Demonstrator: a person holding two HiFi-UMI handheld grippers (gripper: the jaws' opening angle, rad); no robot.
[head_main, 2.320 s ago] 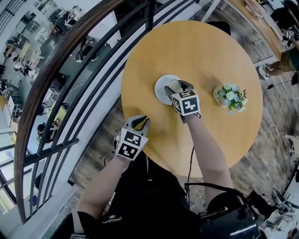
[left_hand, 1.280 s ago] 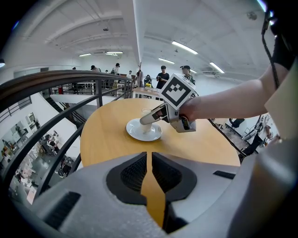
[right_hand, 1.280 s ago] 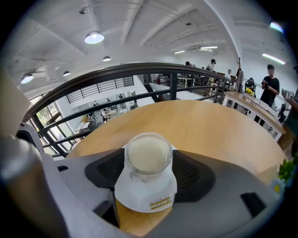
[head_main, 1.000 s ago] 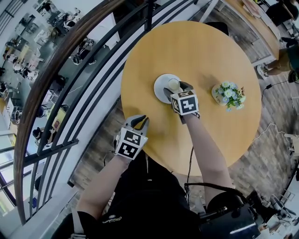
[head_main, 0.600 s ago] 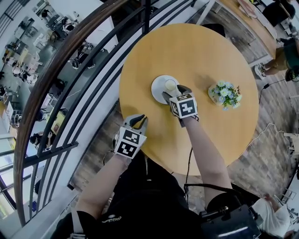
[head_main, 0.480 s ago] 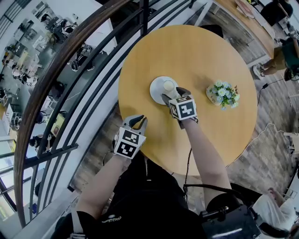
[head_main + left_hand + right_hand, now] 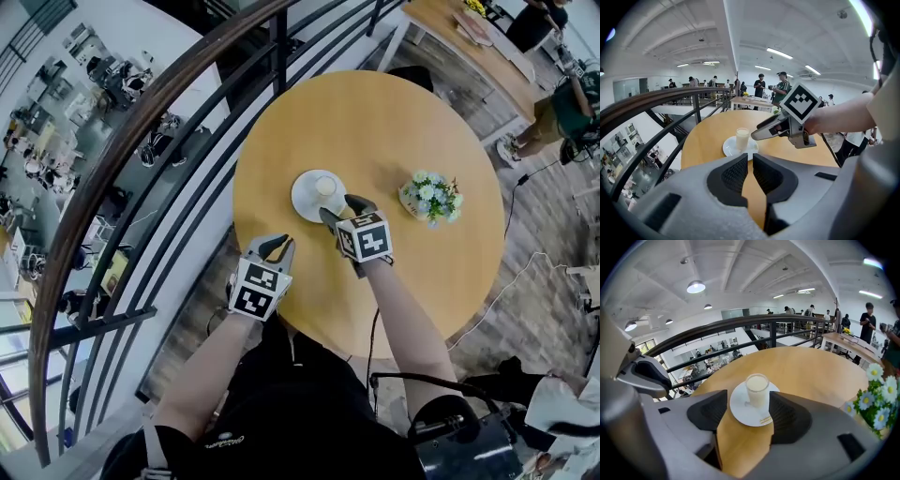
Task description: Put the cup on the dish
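Observation:
A glass cup (image 7: 325,187) of milky drink stands upright on the white dish (image 7: 305,198) on the round wooden table (image 7: 412,122). My right gripper (image 7: 343,210) hovers just short of the cup on its near side, open. Its jaws have just been closing a little, with nothing between them. From the right gripper view the cup (image 7: 757,389) and dish (image 7: 743,411) sit just beyond the right gripper (image 7: 748,397). My left gripper (image 7: 273,246) hangs at the table's near-left edge, shut and empty. The left gripper (image 7: 750,157) looks at the cup (image 7: 742,138) and the right gripper's fingers (image 7: 761,132).
A small pot of white and blue flowers (image 7: 429,198) stands on the table to the right of the dish. A curved dark railing (image 7: 187,141) runs along the table's left side over a drop to a lower floor. People stand at a far table (image 7: 759,86).
The right gripper has drawn back and up from around the cup, leaving it on the dish. The left gripper has lifted slightly at the table edge.

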